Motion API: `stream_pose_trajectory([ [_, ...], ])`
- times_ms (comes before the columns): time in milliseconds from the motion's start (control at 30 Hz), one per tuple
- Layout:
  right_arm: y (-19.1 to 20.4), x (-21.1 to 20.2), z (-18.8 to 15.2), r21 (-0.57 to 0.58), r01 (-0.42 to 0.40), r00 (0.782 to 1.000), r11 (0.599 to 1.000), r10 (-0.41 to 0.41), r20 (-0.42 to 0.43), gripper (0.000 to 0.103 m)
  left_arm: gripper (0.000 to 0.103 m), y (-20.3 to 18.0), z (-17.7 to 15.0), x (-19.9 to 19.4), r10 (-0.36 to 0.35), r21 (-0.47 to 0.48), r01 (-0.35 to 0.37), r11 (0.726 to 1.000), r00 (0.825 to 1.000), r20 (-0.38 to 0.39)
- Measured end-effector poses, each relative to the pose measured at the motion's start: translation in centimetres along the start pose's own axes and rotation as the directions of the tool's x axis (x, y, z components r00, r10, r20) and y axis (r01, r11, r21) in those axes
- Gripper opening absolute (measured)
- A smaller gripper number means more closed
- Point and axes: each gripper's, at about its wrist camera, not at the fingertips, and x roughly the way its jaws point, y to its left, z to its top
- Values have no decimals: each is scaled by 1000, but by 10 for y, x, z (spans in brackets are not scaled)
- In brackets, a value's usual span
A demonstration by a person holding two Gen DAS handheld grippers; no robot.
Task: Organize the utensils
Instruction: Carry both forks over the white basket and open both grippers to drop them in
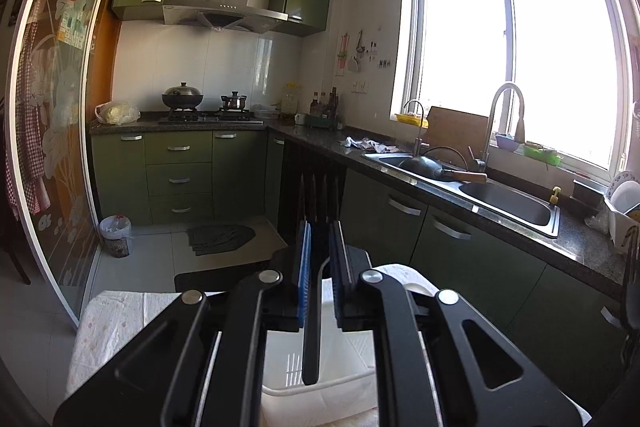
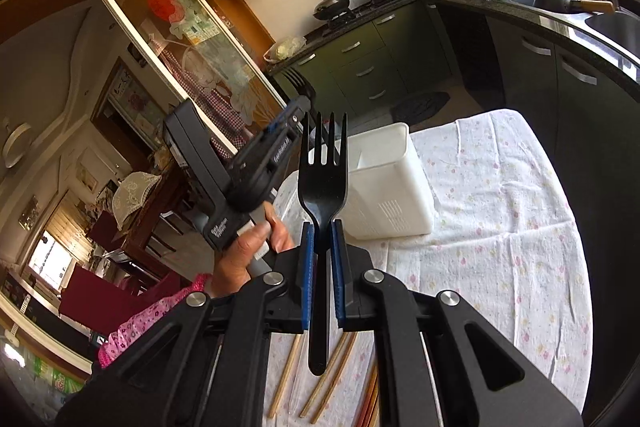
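My right gripper (image 2: 320, 239) is shut on a black plastic fork (image 2: 323, 183), tines up, held above the cloth-covered table (image 2: 500, 227). My left gripper (image 1: 320, 251) is shut on the handle of a black utensil (image 1: 312, 331) that hangs down over the white plastic utensil holder (image 1: 320, 387); its head is hidden between the pads. In the right wrist view the left gripper (image 2: 296, 107) is raised left of the holder (image 2: 384, 187), with black tines (image 2: 294, 77) above it. Several wooden chopsticks (image 2: 332, 379) lie on the cloth below the fork.
A kitchen counter with a double sink (image 1: 472, 187) runs along the right, a stove with pots (image 1: 208, 107) at the back. A bin (image 1: 116, 235) and mats (image 1: 224, 239) are on the floor. A glass sliding door (image 1: 60, 107) stands at the left.
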Motion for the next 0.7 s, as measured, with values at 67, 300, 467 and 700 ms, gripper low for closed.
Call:
stream_pose_trajectory([
  [67,2,2,9,-3,8,1000,1000,-8,28,9,10,2,-9,-1,4,-2,-4,1000,999,-35],
  [300,13,22,52,-30,77,981,997,-70,180,9,10,24,-25,-20,-2,-44,-3,999,994,-106],
  [467,18,51,87,-42,185,927,982,-160,340,9,11,39,-21,-52,-33,-98,22,995,993,-112],
  [700,5,118,101,-81,282,905,956,-237,355,10,21,37,-23,-86,-55,-78,44,996,988,-143],
])
